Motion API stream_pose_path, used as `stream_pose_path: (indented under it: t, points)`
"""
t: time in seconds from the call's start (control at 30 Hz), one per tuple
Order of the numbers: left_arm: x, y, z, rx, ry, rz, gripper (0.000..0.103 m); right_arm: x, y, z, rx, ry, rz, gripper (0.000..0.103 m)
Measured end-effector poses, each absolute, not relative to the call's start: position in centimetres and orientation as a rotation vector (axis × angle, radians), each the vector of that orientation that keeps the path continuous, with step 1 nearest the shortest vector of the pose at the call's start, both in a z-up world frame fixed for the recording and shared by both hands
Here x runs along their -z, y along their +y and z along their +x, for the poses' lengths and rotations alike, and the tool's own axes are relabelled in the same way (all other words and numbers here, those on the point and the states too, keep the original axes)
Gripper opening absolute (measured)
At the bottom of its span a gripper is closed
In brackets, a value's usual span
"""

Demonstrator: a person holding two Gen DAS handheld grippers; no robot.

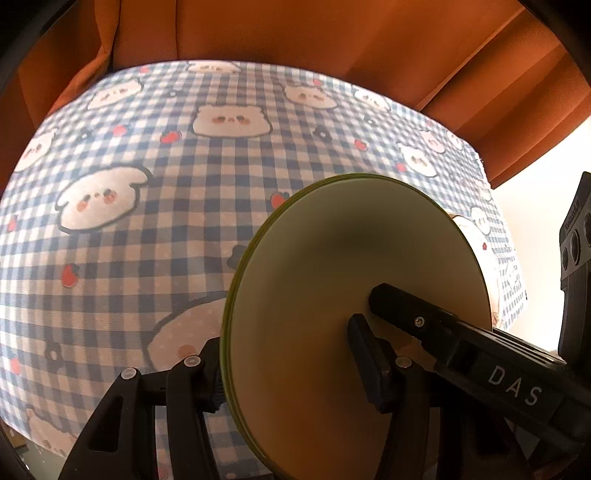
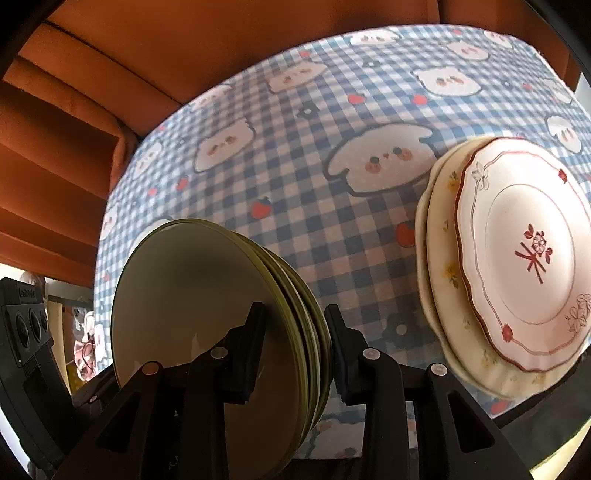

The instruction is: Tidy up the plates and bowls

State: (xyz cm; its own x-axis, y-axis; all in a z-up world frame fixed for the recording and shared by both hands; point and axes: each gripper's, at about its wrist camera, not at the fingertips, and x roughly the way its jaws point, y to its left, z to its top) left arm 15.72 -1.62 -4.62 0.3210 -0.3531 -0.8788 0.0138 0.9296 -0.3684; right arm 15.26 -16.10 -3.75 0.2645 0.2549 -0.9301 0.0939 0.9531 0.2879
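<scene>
A stack of green plates with cream faces is held on edge above the checked tablecloth. My left gripper is shut on the stack's rim, one finger on each side. My right gripper is shut on the same stack from the other side; one of its fingers crosses the plate face in the left wrist view. A separate stack of cream floral plates with a white, red-trimmed plate on top sits at the right.
The table has a blue-and-white checked cloth with cartoon animal faces. Orange curtains hang behind the table's far edge. The table's right edge lies close to the green stack.
</scene>
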Motion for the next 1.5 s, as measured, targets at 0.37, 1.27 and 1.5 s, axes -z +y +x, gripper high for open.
stream_pose_path:
  t: [0.37, 1.27, 1.5]
  points:
    - [1.8, -1.0, 13.3, 0.247, 1.171, -0.290, 0.056, 0.5, -15.3, 12.5, -0.113, 1.233, 0.327, 0.035]
    - [-0.3, -12.0, 14.4, 0.128, 1.096, -0.331, 0.056, -1.6, -25.7, 13.4, -0.237, 1.192, 0.269, 0.035]
    - [-0.1, -15.3, 15.3, 0.118, 1.078, -0.356, 0.056, -1.8, -28.9, 14.4, -0.247, 1.189, 0.241, 0.035]
